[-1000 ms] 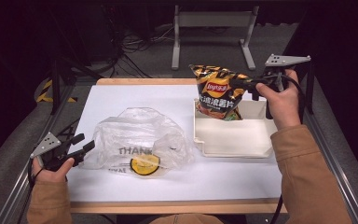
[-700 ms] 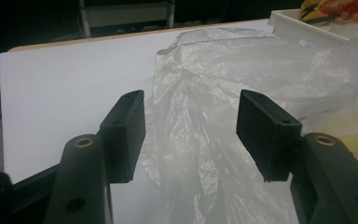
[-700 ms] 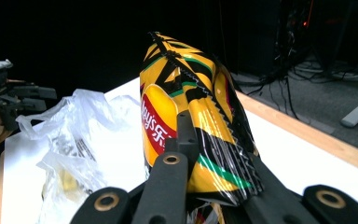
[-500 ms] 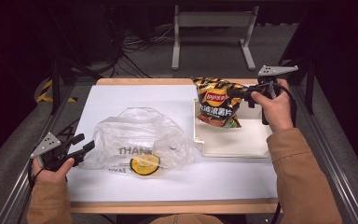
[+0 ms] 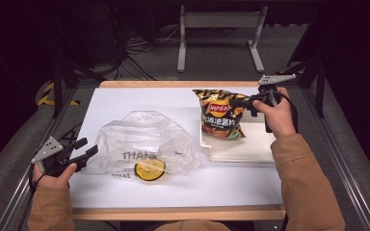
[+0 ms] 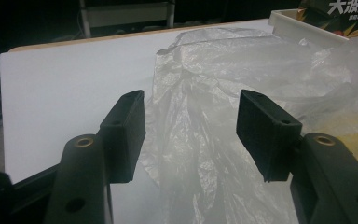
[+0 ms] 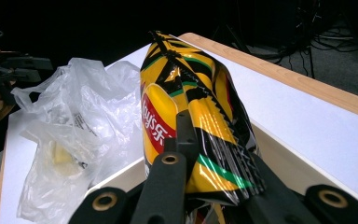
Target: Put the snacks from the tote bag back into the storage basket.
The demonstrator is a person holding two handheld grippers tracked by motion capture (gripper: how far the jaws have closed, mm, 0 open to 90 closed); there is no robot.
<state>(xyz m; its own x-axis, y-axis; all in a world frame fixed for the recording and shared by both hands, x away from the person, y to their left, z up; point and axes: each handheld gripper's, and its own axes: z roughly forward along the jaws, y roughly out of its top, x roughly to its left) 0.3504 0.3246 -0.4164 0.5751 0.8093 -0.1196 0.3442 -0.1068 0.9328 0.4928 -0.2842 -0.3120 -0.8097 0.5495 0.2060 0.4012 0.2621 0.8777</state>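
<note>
Two tools: right (image 5: 244, 102) clamps chip bag (image 5: 220, 115) over tray (image 5: 250, 149); left (image 5: 87, 148) agape beside plastic bag (image 5: 144, 144).

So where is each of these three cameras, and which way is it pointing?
High view: above the person's side of the table, looking forward and down; both forearms, left gripper and right gripper show.
Left gripper view: rides the left gripper, looks between its open jaws at the clear plastic bag.
Right gripper view: rides the right gripper, looks along jaws shut on the chip bag, held over the white tray.
Shared: both gripper views show the plastic bag, tray and chip bag.
</note>
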